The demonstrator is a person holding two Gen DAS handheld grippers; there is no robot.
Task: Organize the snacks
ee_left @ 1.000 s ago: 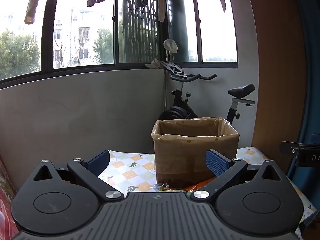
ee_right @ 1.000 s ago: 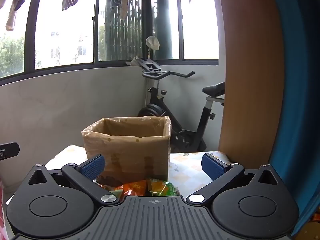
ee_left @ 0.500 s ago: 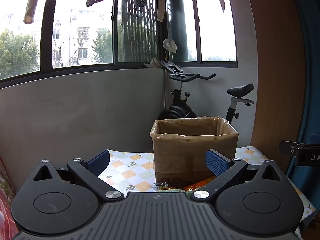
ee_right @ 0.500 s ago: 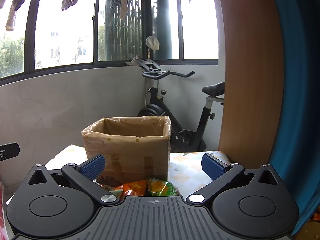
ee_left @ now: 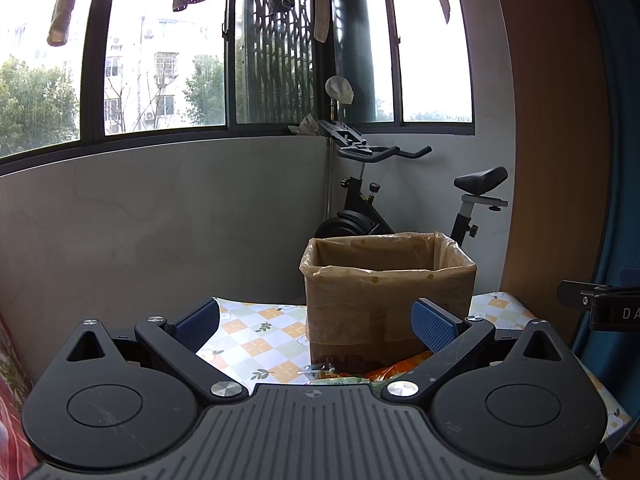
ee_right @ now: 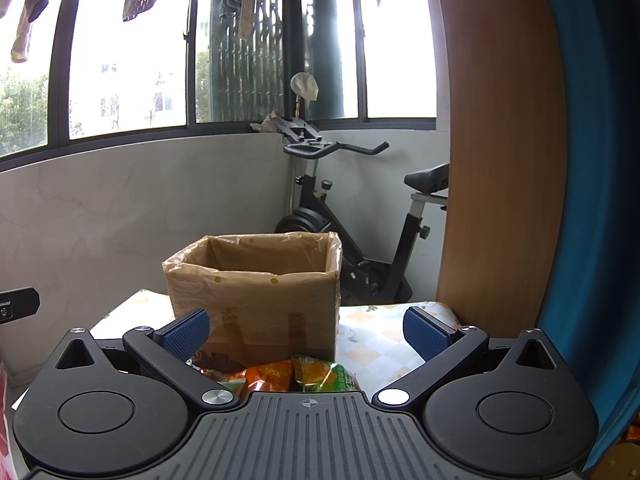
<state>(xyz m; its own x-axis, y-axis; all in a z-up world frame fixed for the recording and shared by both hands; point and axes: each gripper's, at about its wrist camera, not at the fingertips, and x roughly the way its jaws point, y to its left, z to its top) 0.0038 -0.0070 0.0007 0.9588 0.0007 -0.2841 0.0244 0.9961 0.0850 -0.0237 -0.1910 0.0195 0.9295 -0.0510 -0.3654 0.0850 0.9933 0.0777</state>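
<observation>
I hold my left gripper point(ee_left: 316, 322) and right gripper point(ee_right: 306, 334) wide open, with nothing in them. The snack bags point(ee_right: 280, 376) lie on the table point(ee_left: 256, 340), touching the brown box point(ee_right: 256, 300).

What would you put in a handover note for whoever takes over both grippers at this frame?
Left gripper: open, holding nothing, aimed at the lined cardboard box.
Right gripper: open, holding nothing, above the snack packets.
Things: box stands upright on the checked tablecloth; orange and green packets lie on the cloth in front of it, on the near side.
Done: no snack seen inside the box, though its floor is hidden.
Left: pick up the packets and drop them into the box.
</observation>
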